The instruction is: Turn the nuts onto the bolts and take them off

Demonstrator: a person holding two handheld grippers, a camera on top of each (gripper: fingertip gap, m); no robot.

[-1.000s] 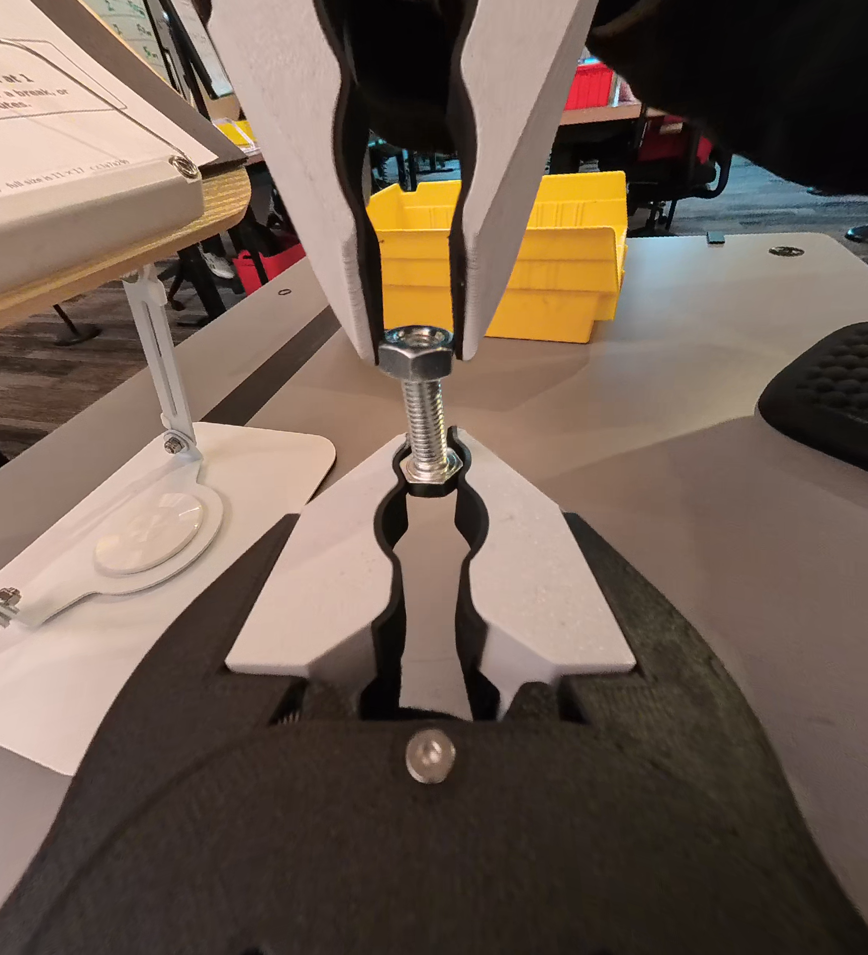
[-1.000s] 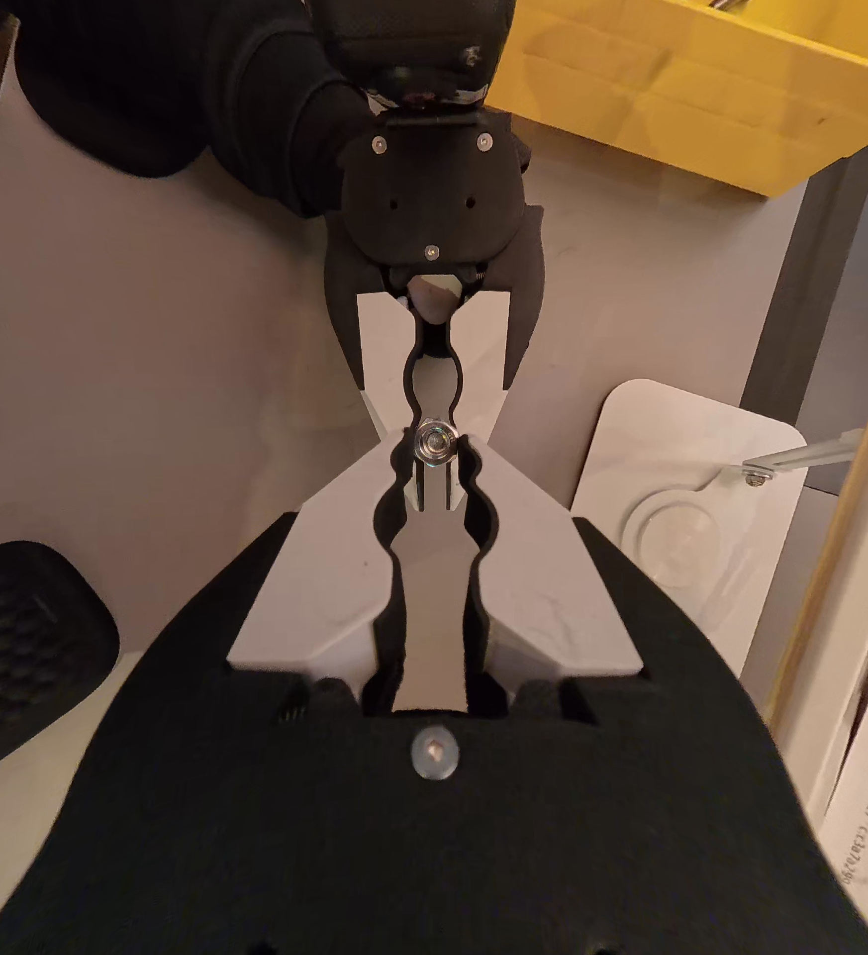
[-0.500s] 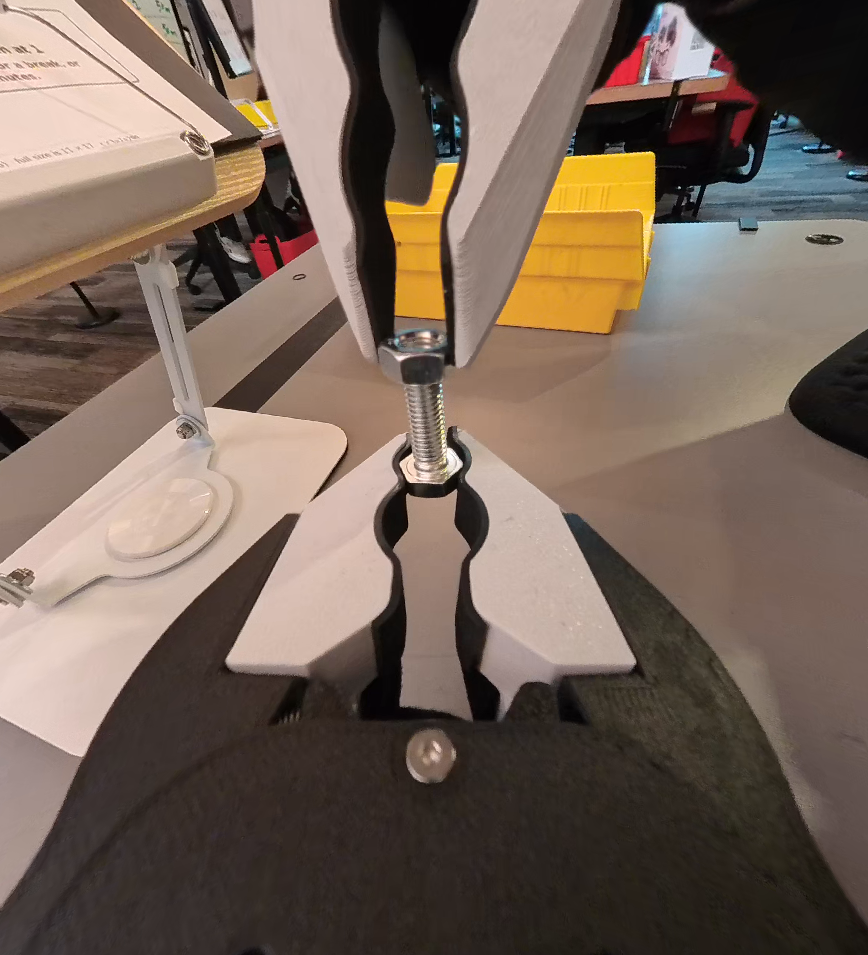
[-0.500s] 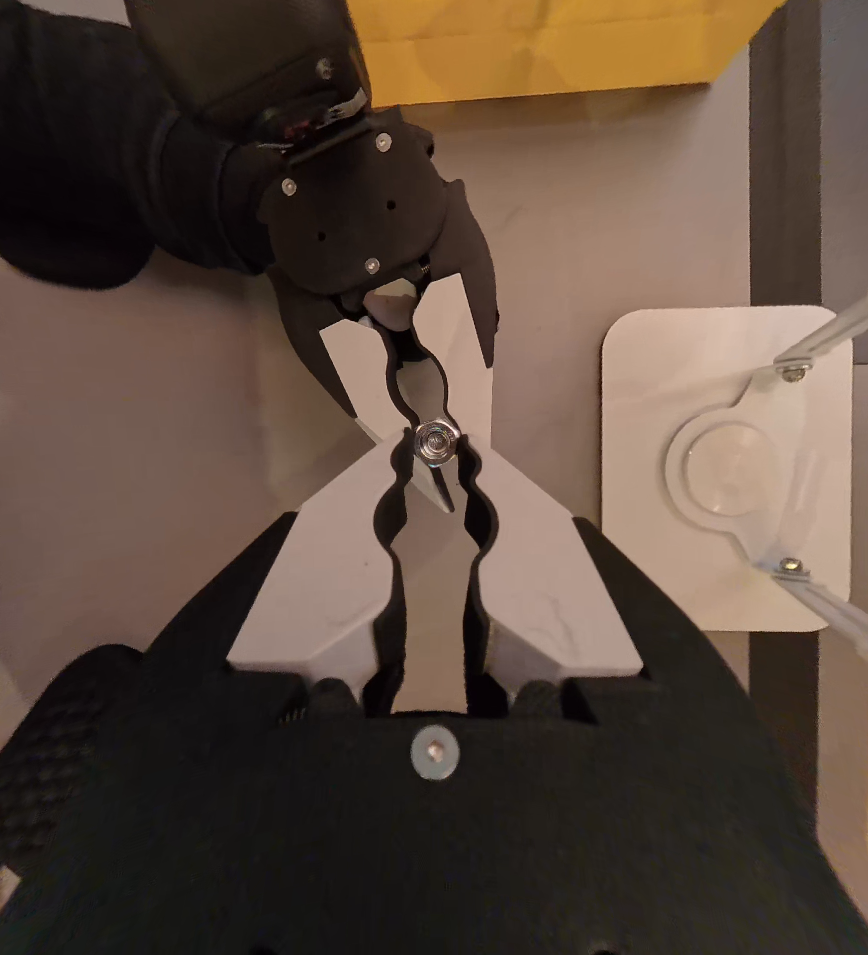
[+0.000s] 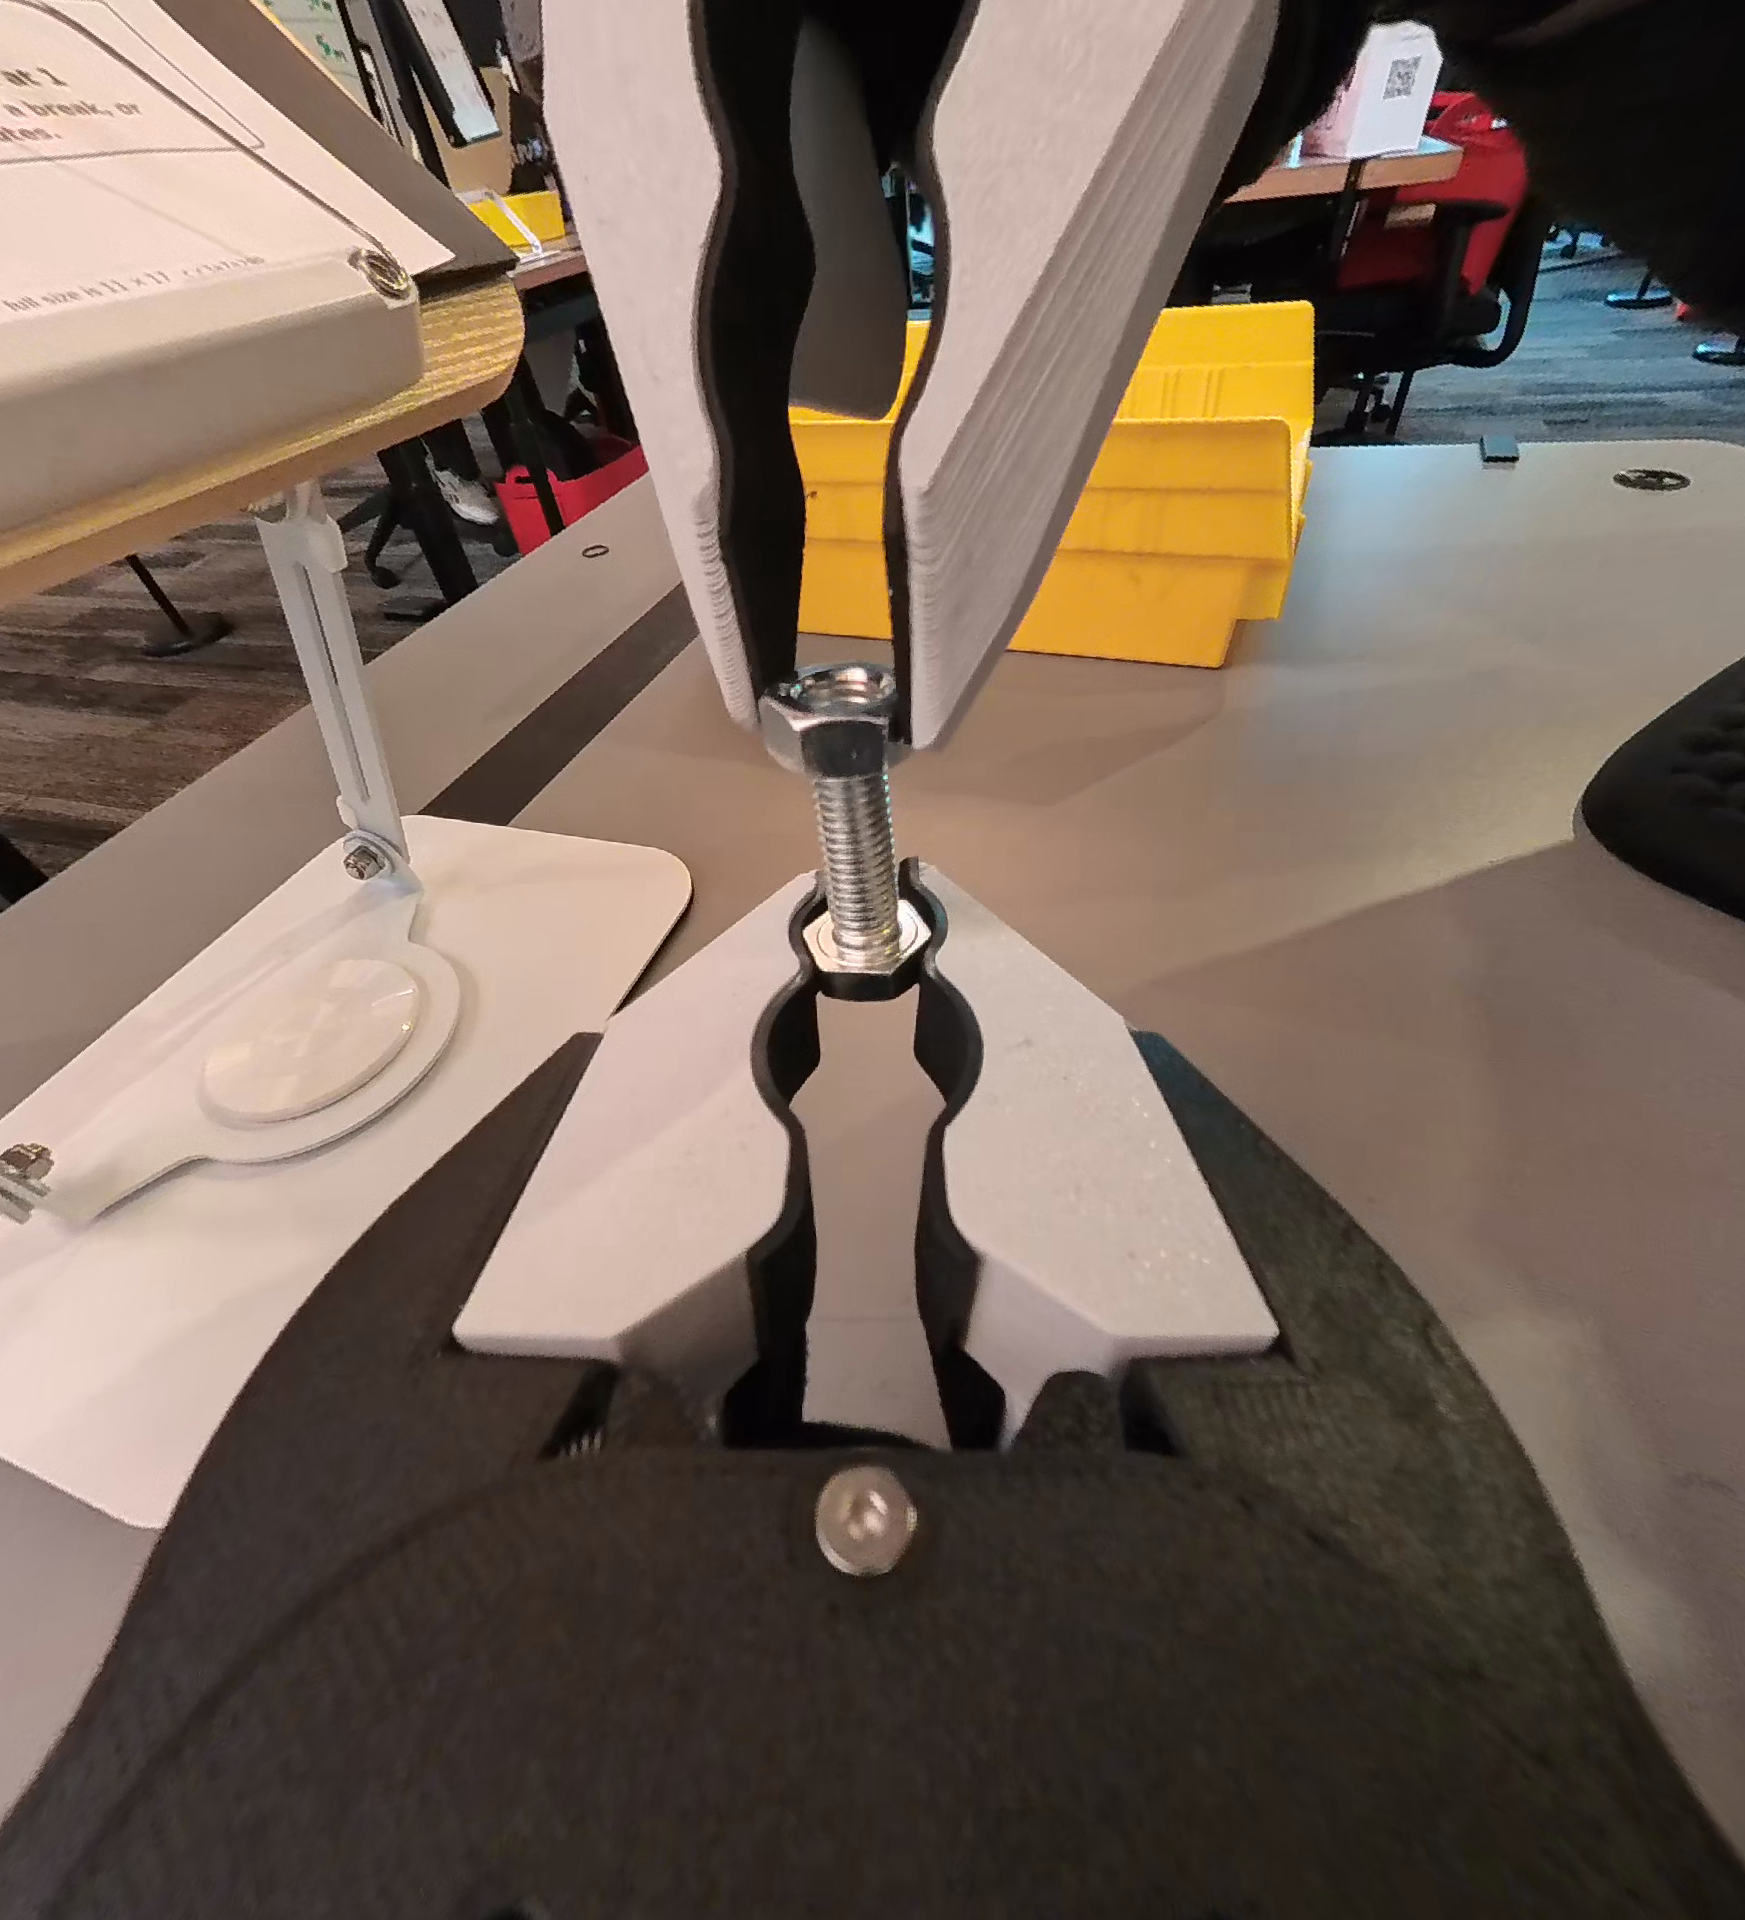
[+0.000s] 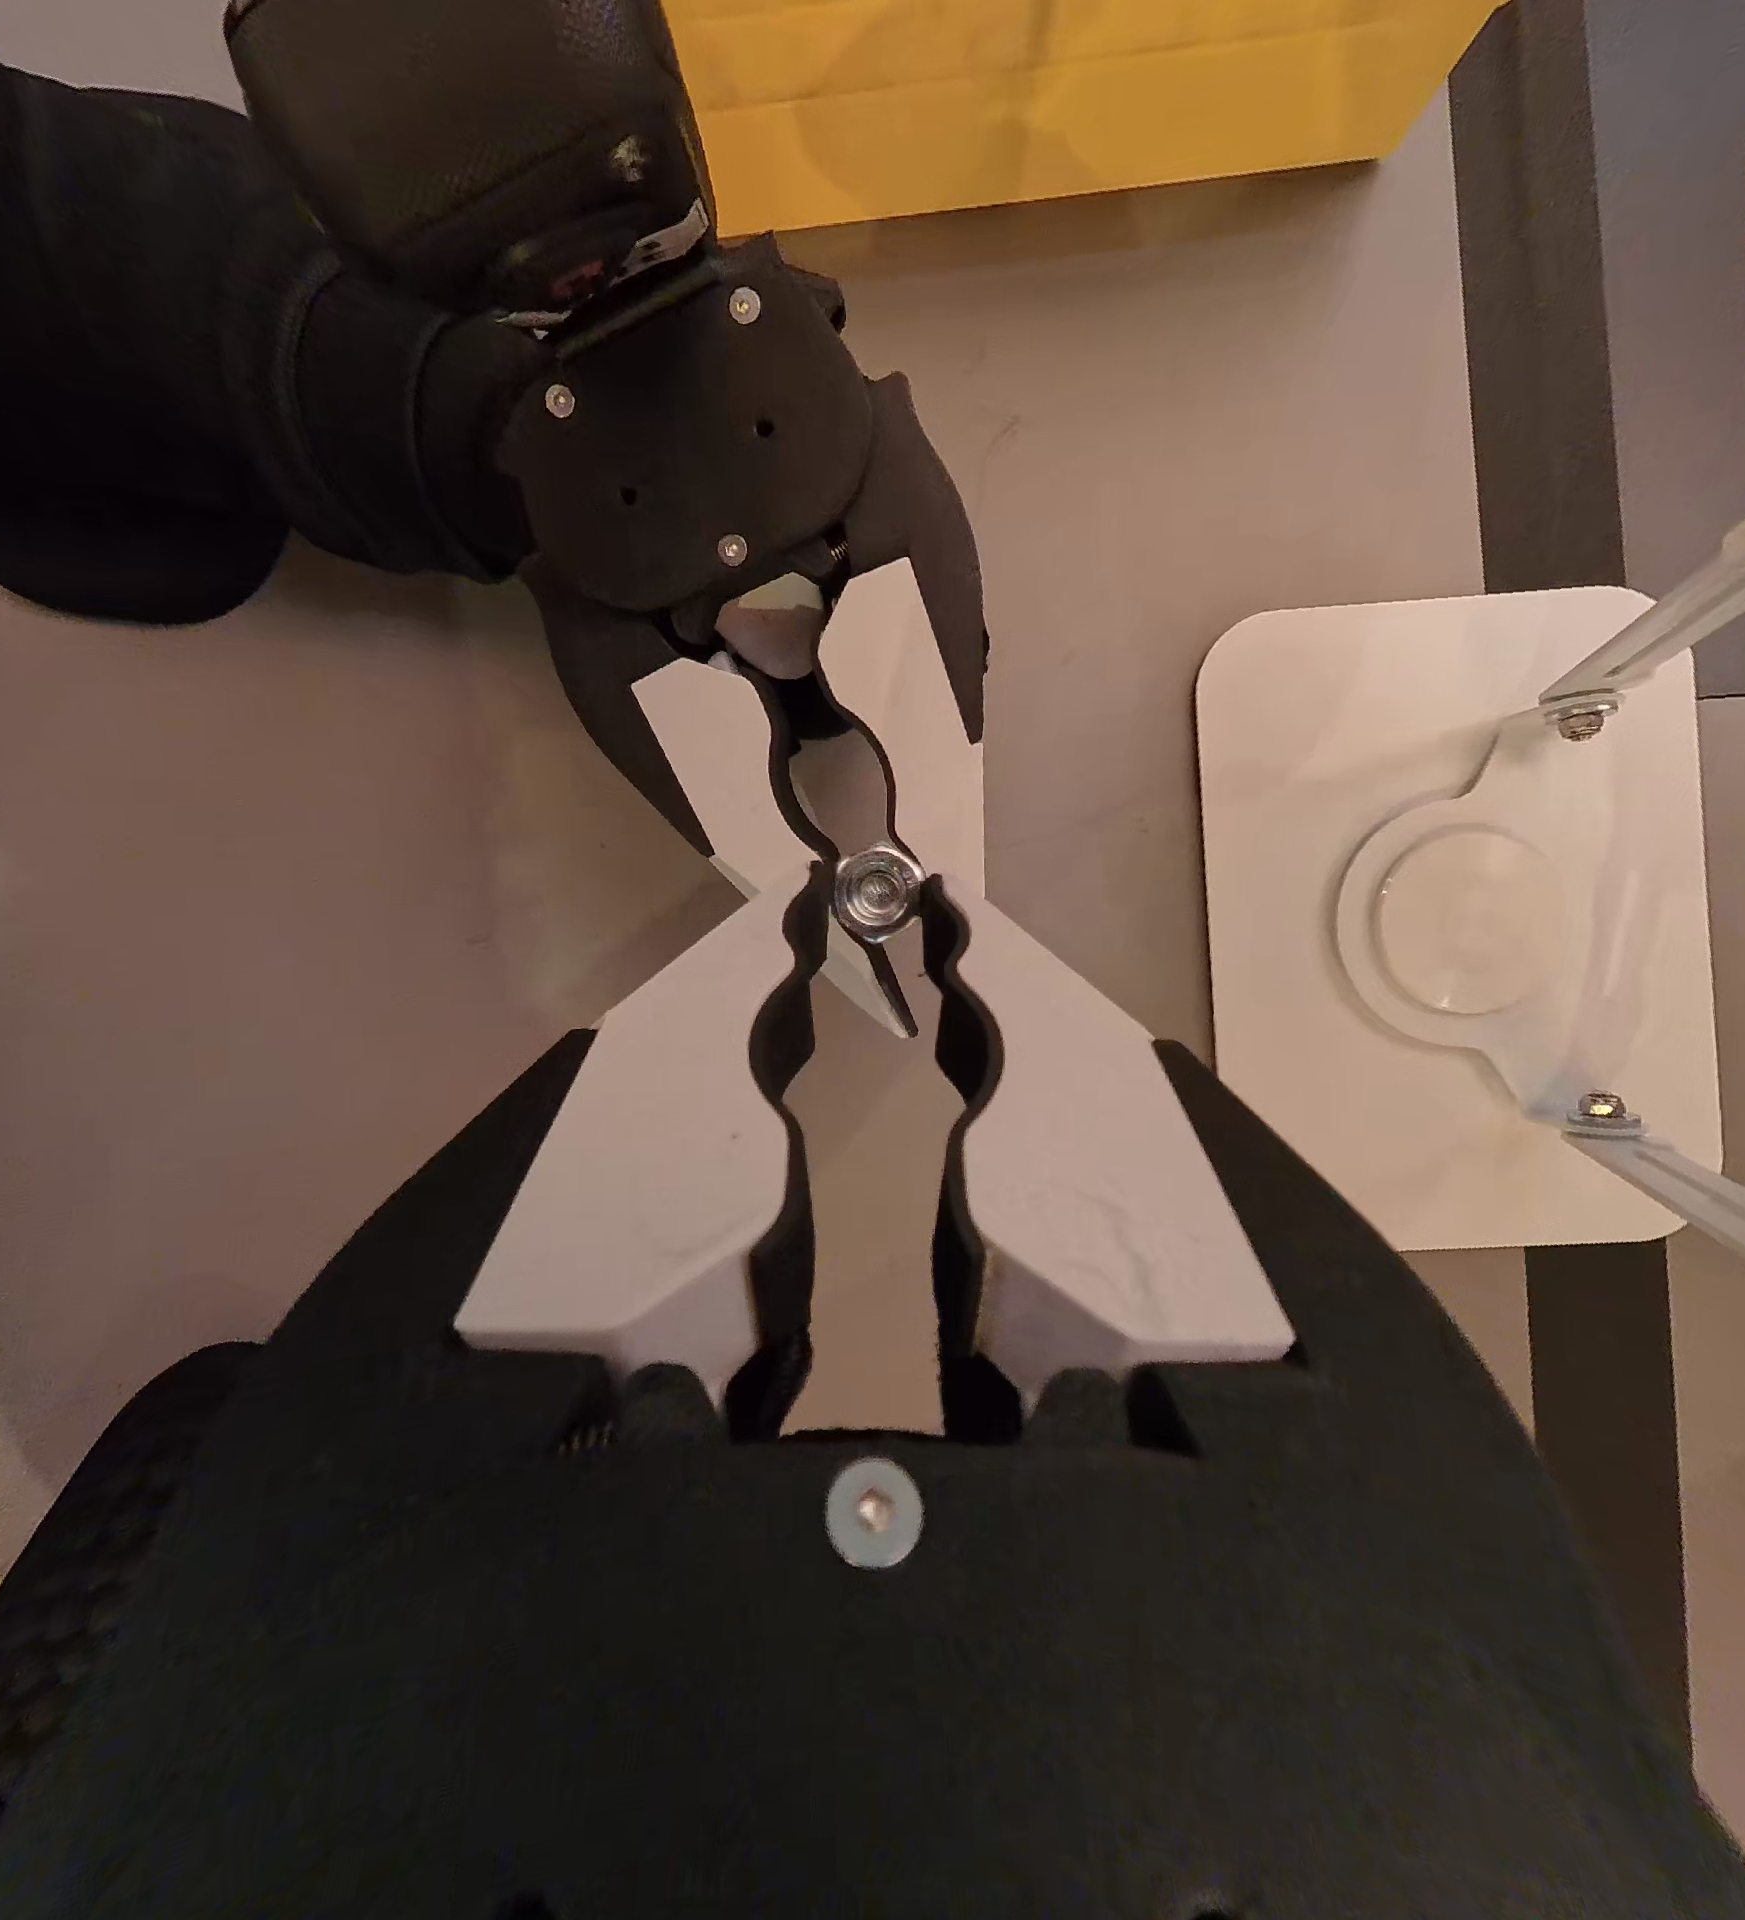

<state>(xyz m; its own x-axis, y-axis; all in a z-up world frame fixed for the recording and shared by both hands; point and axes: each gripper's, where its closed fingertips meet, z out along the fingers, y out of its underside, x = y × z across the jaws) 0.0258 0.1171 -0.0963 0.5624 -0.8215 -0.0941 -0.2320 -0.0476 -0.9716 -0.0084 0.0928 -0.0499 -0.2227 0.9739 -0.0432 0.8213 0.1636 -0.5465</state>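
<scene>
A silver bolt (image 5: 852, 852) stands upright above the grey table (image 5: 1419, 1091). My left gripper (image 5: 863, 920) is shut on the hex at the bolt's lower end (image 5: 863, 961). My right gripper (image 5: 832, 727) comes down from above and is shut on the nut (image 5: 832, 717) at the top of the thread. In the right wrist view I look down on the nut (image 6: 873, 894) between my right gripper (image 6: 873, 909) fingertips. The left gripper (image 6: 702, 468), held by a black-gloved hand, reaches in from the upper left beneath it.
A yellow bin (image 5: 1159, 540) stands at the back of the table and shows in the right wrist view (image 6: 1055, 94). A white stand base (image 5: 276, 1039) holding a tilted board (image 5: 120, 260) is on the left. A black textured pad (image 5: 1730, 790) lies at the right. The gap from one gripper's tips to the other's is roughly 6 centimeters.
My right gripper has turned about the bolt's axis with the nut in it. The left gripper has kept its hold on the bolt's lower end.
</scene>
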